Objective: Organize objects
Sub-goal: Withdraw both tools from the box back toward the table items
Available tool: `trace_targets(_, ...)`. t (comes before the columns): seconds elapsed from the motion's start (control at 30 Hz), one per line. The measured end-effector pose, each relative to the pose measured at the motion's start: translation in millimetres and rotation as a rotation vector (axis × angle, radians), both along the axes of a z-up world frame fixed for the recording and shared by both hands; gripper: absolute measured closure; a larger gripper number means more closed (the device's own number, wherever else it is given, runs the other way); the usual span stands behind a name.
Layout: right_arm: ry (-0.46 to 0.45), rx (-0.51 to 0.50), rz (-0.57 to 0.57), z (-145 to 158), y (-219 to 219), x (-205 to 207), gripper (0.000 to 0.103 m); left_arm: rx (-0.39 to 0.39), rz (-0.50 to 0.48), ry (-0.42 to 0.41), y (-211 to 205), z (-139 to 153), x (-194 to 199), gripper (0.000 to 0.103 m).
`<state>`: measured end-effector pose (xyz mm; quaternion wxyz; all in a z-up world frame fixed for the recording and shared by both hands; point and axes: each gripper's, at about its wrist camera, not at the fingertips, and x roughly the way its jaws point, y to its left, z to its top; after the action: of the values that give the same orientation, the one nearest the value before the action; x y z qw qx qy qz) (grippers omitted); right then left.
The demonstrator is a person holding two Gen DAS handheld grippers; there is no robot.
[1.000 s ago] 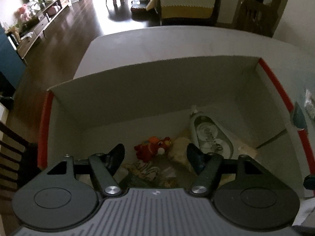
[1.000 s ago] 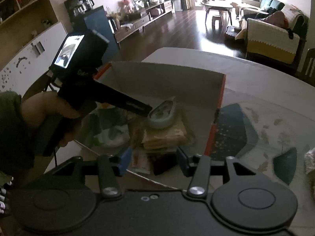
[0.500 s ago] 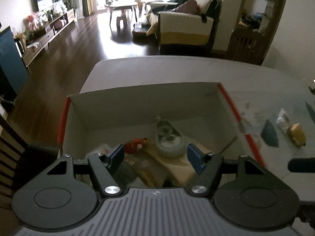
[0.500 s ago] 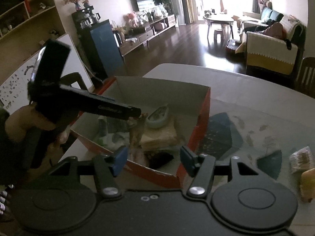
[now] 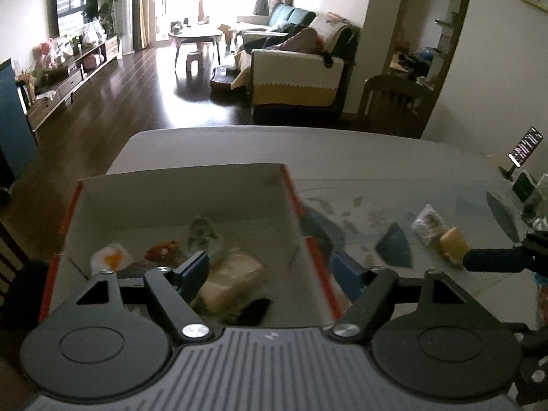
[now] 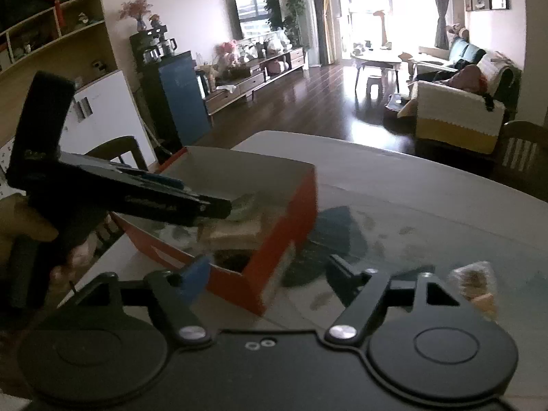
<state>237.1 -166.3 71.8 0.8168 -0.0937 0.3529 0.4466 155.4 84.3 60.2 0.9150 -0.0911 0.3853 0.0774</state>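
An open cardboard box with orange-red sides (image 5: 291,191) (image 6: 291,226) sits on the table and holds several items: a tan packet (image 5: 233,274), a white oval case (image 5: 203,236), a red plush toy (image 5: 161,250). My left gripper (image 5: 270,274) hovers open and empty over the box's near right corner. My right gripper (image 6: 267,272) is open and empty, above the table at the box's near corner. To the right of the box lie a clear snack bag (image 5: 428,222) (image 6: 474,277) and a yellow block (image 5: 452,245) (image 6: 484,299).
A hand (image 6: 24,226) holds the left gripper's body (image 6: 113,191) over the box. A phone on a stand (image 5: 524,147) is at the table's far right. Dark blue leaf shapes (image 5: 394,243) mark the tabletop. A wooden chair (image 5: 390,102) stands behind the table.
Both grippers have drawn back and up from the box, still open. The box now looks smaller and further off, and the snack bag and yellow block have come into view on the right.
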Motion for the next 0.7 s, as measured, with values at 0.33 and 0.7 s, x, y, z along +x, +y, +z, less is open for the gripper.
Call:
trace_targets(0.33,-0.023,0.005,-0.073,-7.9,-64.7,23.7,0.004,-0.022,-0.050,-0.015,-72.5,-9.4,26.2,0.021)
trace_targets(0.7,-0.031,-0.045,-0.171,-36.3,-136.3,52.8,0.001,-0.052,-0.124,0.012,-145.8,-37.9,72.6,0.012)
